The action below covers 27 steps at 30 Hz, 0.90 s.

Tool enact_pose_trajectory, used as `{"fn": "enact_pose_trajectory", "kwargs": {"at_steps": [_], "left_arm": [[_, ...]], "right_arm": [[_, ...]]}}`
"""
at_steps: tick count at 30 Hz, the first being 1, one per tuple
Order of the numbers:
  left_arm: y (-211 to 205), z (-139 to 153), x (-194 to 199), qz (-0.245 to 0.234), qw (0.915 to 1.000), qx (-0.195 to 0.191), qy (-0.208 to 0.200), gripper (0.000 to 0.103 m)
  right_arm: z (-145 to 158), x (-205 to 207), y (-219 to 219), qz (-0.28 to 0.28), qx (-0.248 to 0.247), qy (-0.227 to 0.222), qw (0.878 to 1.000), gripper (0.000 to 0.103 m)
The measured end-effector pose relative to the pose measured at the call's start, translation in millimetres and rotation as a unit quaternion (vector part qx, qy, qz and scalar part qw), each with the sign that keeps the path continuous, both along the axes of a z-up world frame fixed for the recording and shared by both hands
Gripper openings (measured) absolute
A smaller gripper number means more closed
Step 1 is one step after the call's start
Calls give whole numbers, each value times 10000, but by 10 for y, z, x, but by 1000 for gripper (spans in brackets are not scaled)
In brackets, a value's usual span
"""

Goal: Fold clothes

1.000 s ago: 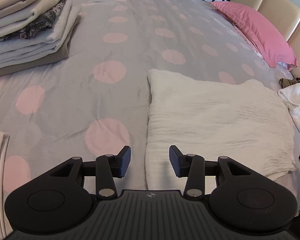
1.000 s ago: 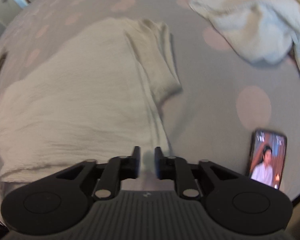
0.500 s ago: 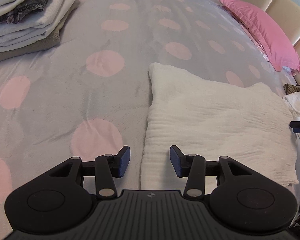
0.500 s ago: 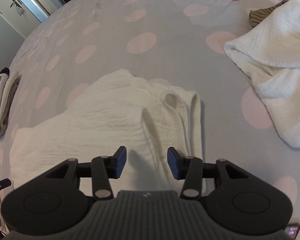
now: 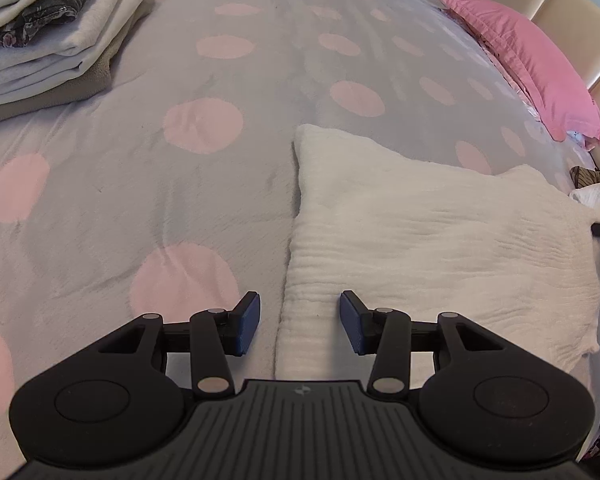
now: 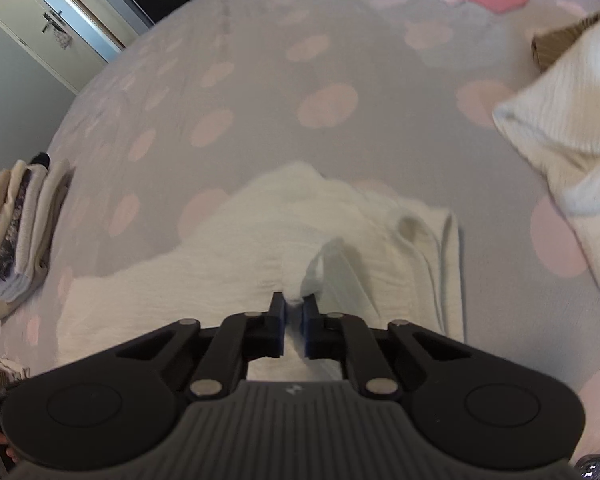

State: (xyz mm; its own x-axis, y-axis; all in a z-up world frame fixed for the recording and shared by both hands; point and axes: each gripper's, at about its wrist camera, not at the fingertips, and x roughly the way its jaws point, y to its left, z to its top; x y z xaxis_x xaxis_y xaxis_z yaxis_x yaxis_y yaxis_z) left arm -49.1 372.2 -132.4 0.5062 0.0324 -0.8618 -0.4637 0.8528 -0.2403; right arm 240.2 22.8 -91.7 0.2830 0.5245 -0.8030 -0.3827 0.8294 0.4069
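A stack of folded clothes (image 5: 48, 36) is done at the bedspread's (image 5: 220, 160) far corner. My right gripper (image 6: 294, 322) pinches the half-folded white garment's (image 5: 420, 240) edge — my left gripper (image 5: 299, 322) hangs spread over its near-left edge. Another white garment (image 6: 568, 140) waits.

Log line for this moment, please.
fold clothes | left gripper: open over garment edge | right gripper: pinching garment fold | stack: done
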Motion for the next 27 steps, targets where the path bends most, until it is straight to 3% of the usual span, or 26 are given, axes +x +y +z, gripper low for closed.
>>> {"fn": "enact_pose_trajectory", "kwargs": {"at_steps": [6, 11, 13, 18, 20, 21, 25, 27], "left_arm": [[0, 41, -23, 83, 9999, -10, -83, 42], [6, 50, -7, 92, 9998, -46, -184, 42], [0, 52, 10, 62, 9998, -51, -203, 42], [-24, 42, 54, -64, 9994, -167, -280, 46], [-32, 39, 62, -86, 9994, -185, -281, 47], [-38, 38, 64, -98, 9994, -187, -276, 47], [-81, 24, 63, -185, 9992, -267, -231, 47], [-119, 17, 56, -231, 9991, -292, -205, 47]], "right_arm": [[464, 24, 15, -165, -140, -919, 9955, 8], [482, 271, 61, -515, -430, -1407, 9878, 8], [400, 401, 126, -495, -548, -1337, 9883, 8], [-109, 560, 221, -432, -1039, -650, 9915, 11], [-212, 566, 140, -466, -1017, -507, 9924, 25], [-230, 563, 80, -533, -955, -453, 9930, 26], [-82, 472, -165, -653, -765, -484, 9937, 48], [-24, 385, -274, -611, -791, -512, 9937, 52]]}}
